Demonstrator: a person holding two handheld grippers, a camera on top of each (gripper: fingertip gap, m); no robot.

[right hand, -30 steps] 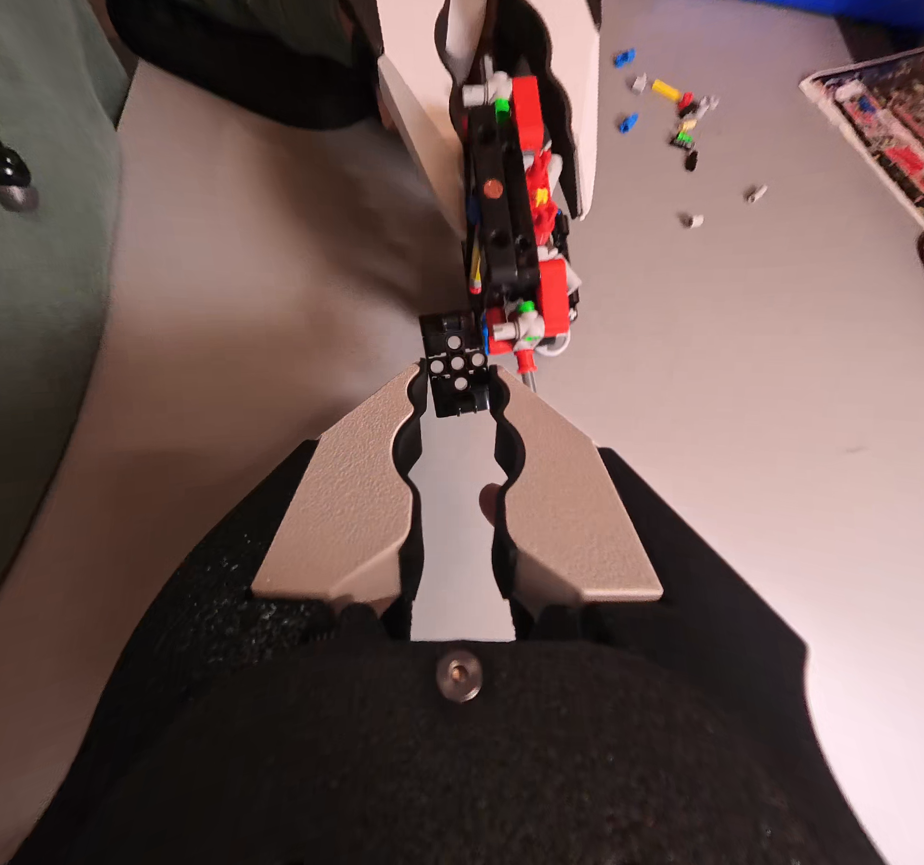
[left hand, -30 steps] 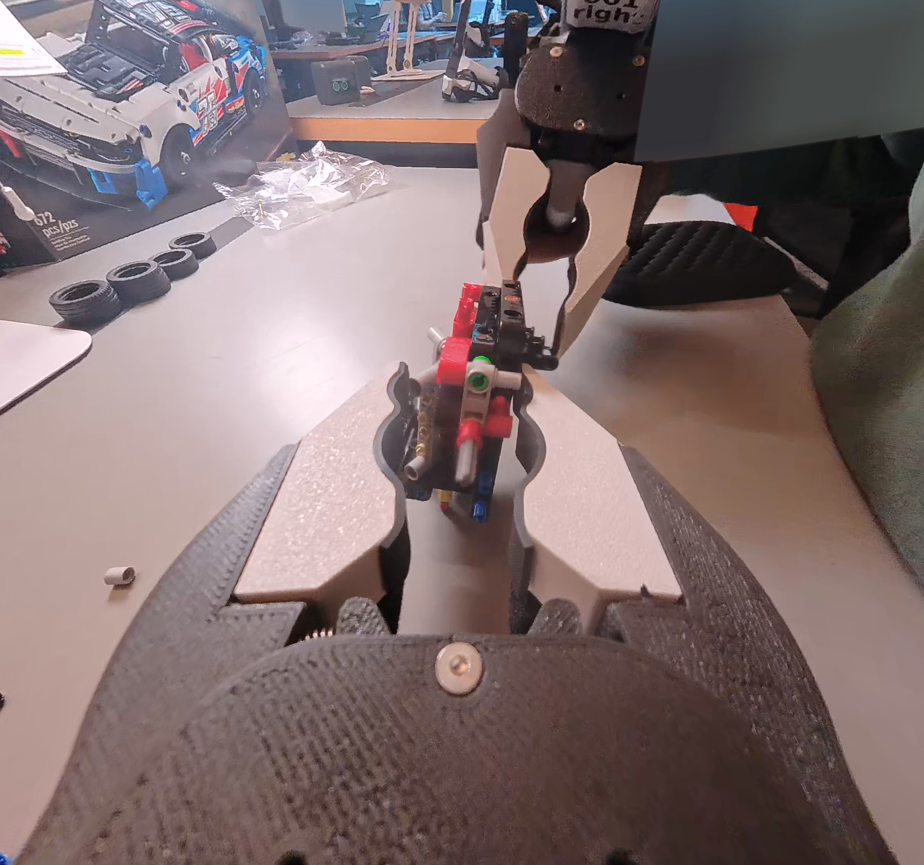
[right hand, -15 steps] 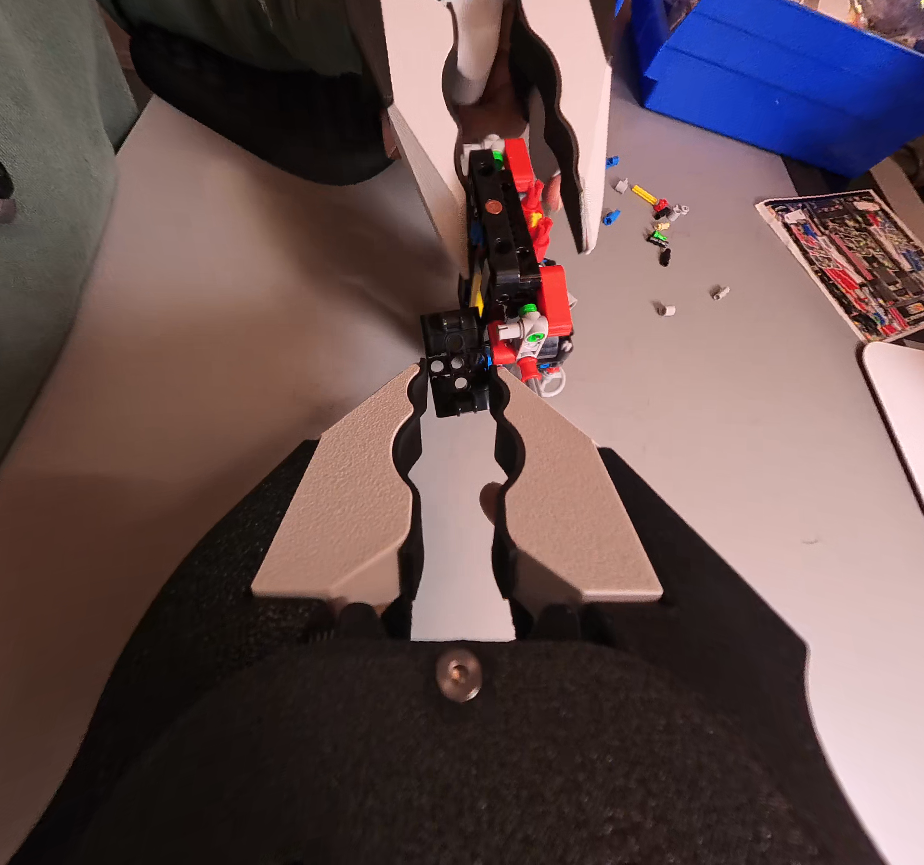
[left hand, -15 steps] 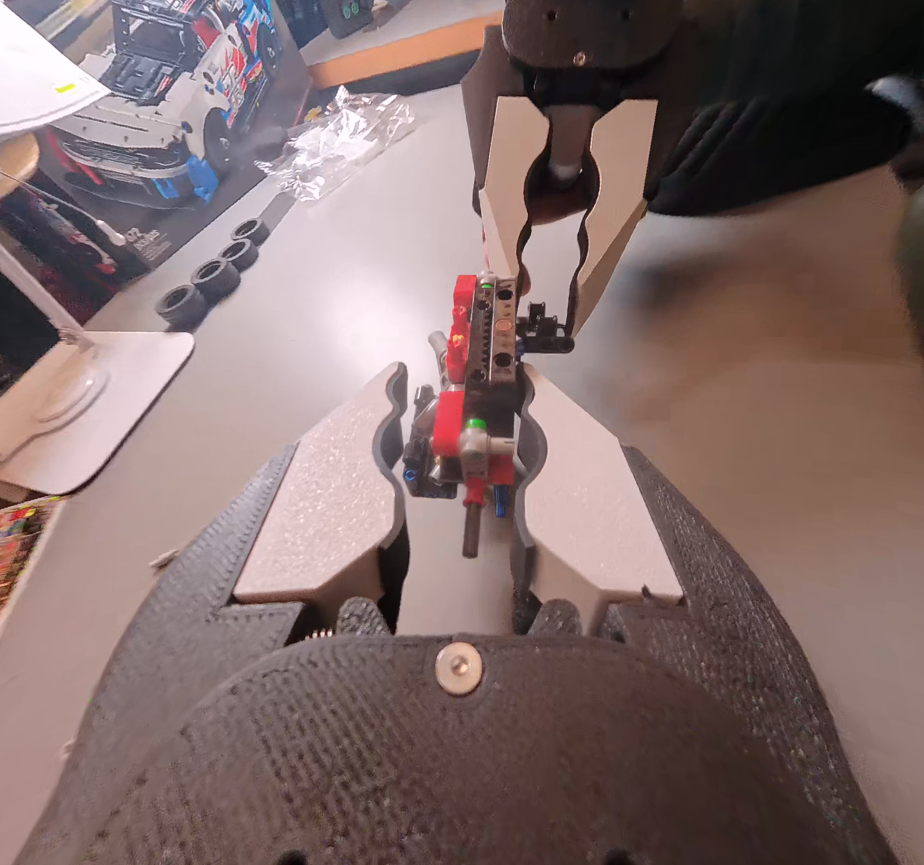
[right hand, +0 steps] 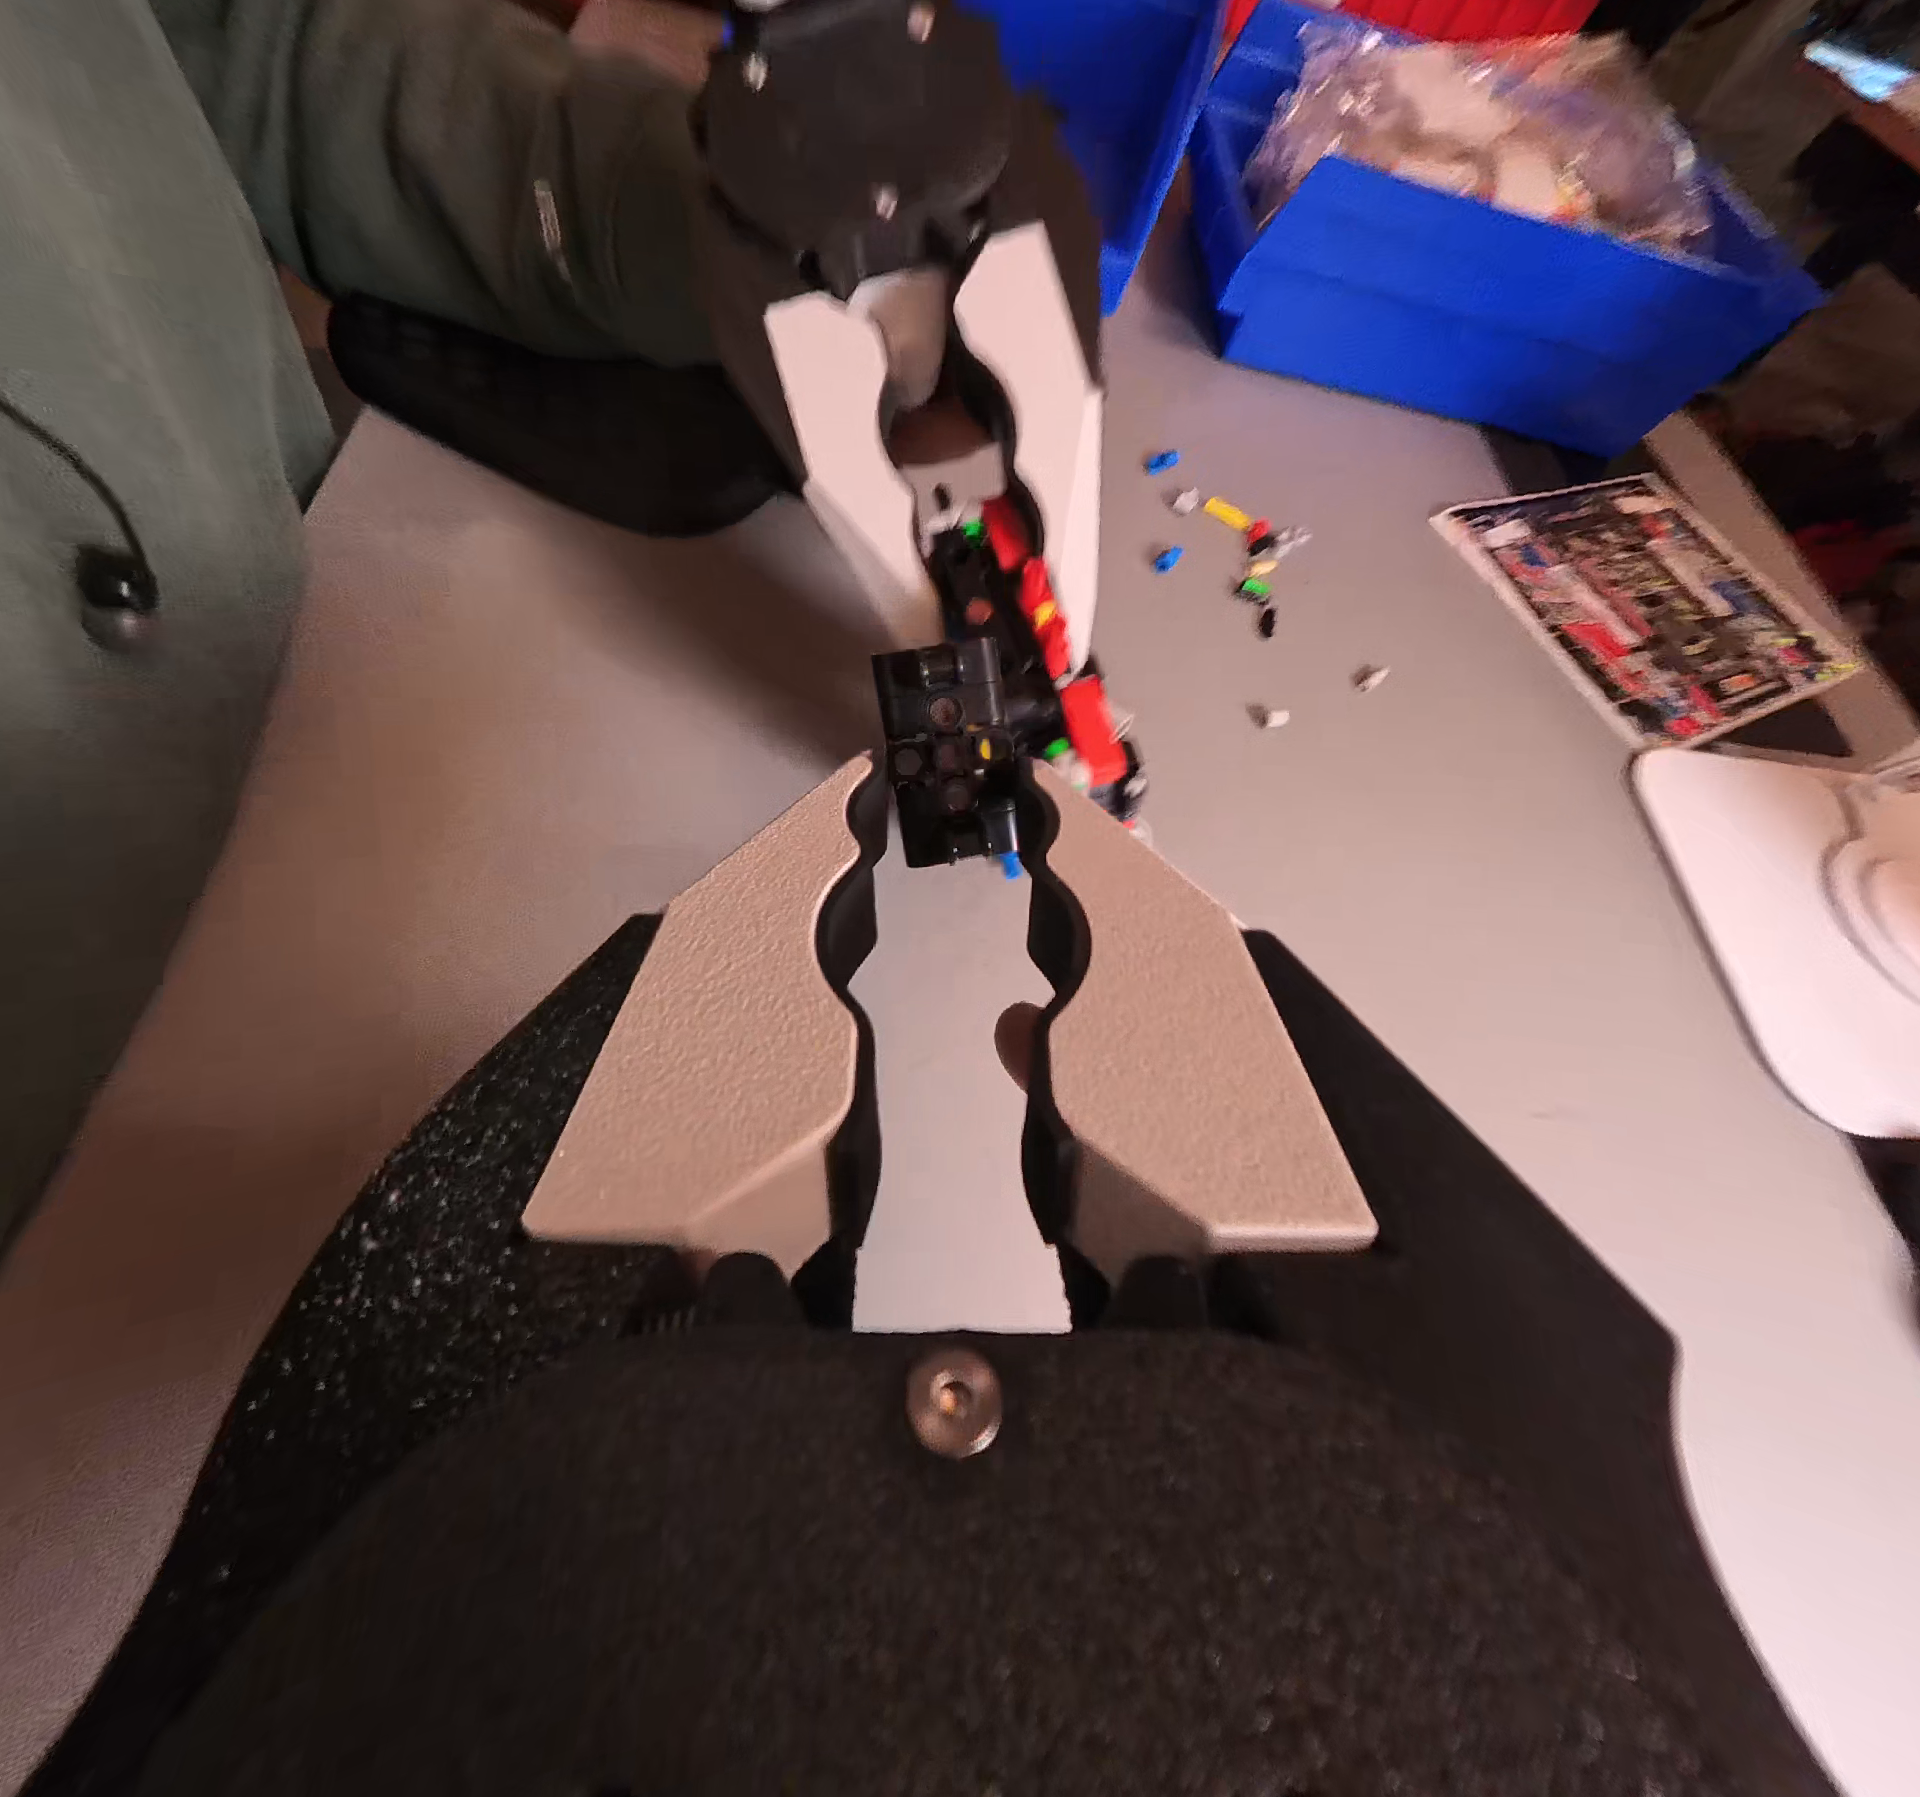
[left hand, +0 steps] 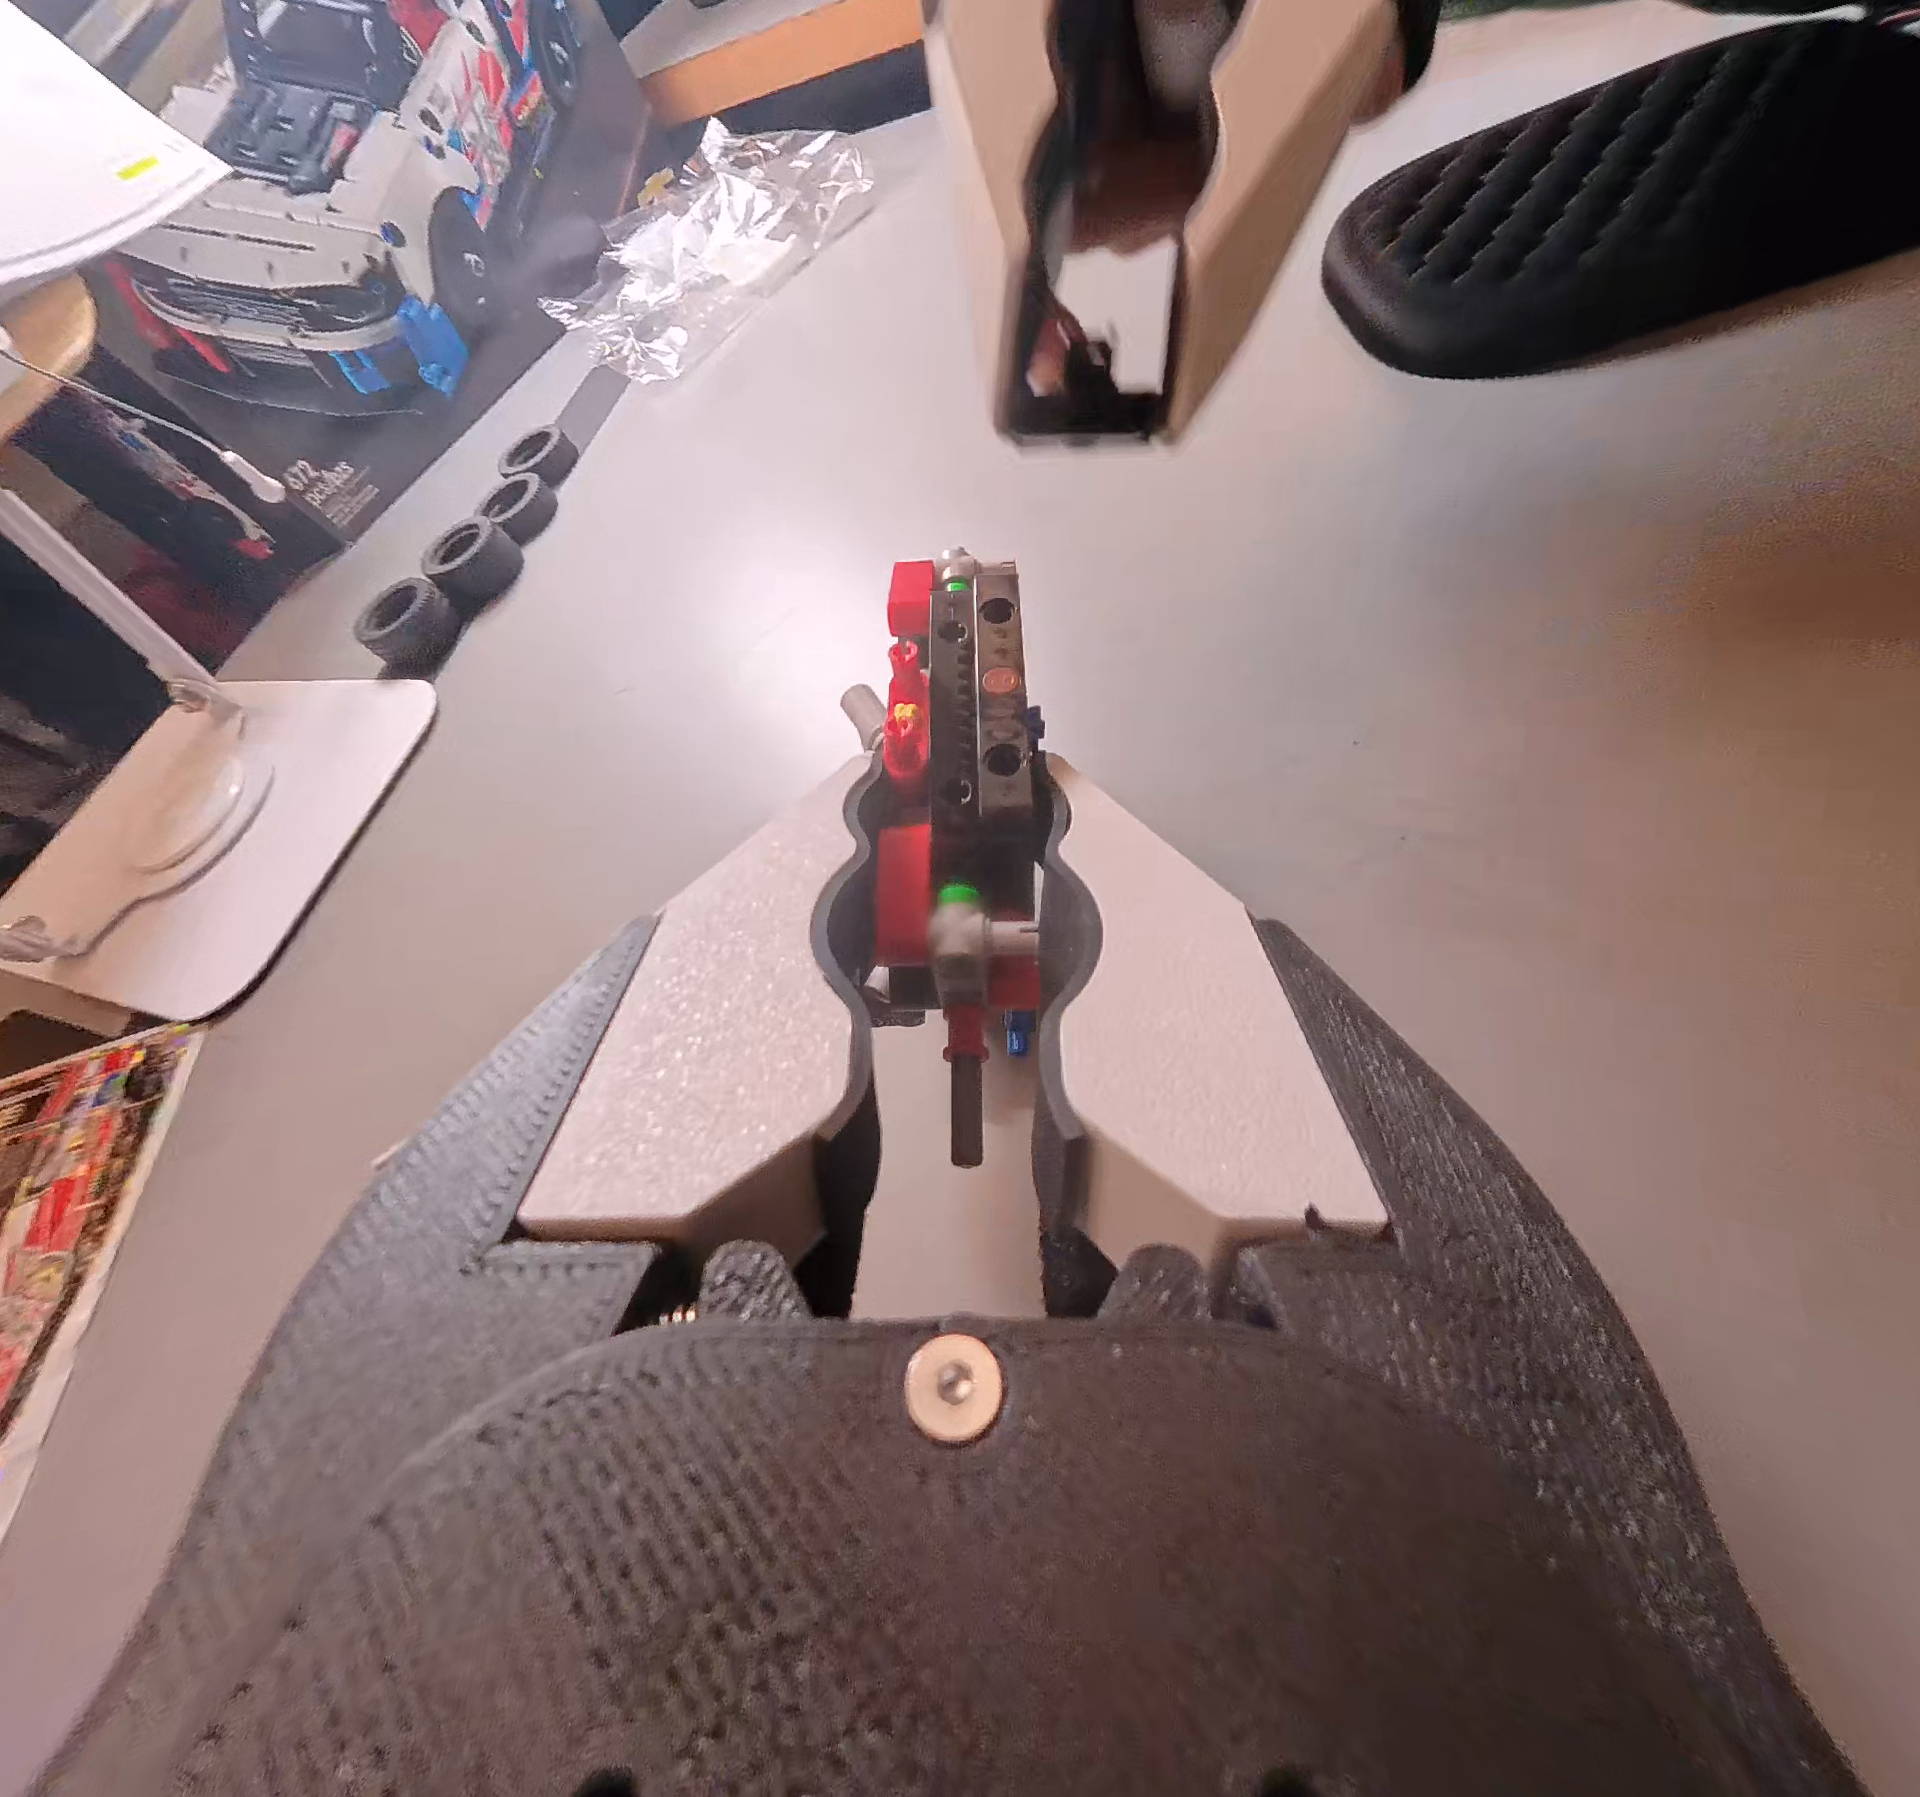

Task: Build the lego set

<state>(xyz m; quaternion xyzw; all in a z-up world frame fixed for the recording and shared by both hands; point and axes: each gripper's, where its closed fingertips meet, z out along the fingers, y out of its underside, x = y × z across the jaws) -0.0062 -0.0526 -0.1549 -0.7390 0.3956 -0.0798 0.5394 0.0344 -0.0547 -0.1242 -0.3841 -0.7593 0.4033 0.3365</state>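
Red, black and grey plastic makes up the lego assembly (left hand: 961, 812), which we hold above the middle of the tabletop (left hand: 1455, 708), clamped between the fingers of the left gripper (left hand: 954, 791). The right gripper (right hand: 961, 791) is pinched shut on a small black block (right hand: 945, 760), just beside the assembly's near end. We judge both light and stiff, yet pins and the thin axle could pop loose under side load. The long black beam looks the safest grip. Loose small parts (right hand: 1242, 563) lie toward the far edge, near 2 blue bins (right hand: 1455, 313).
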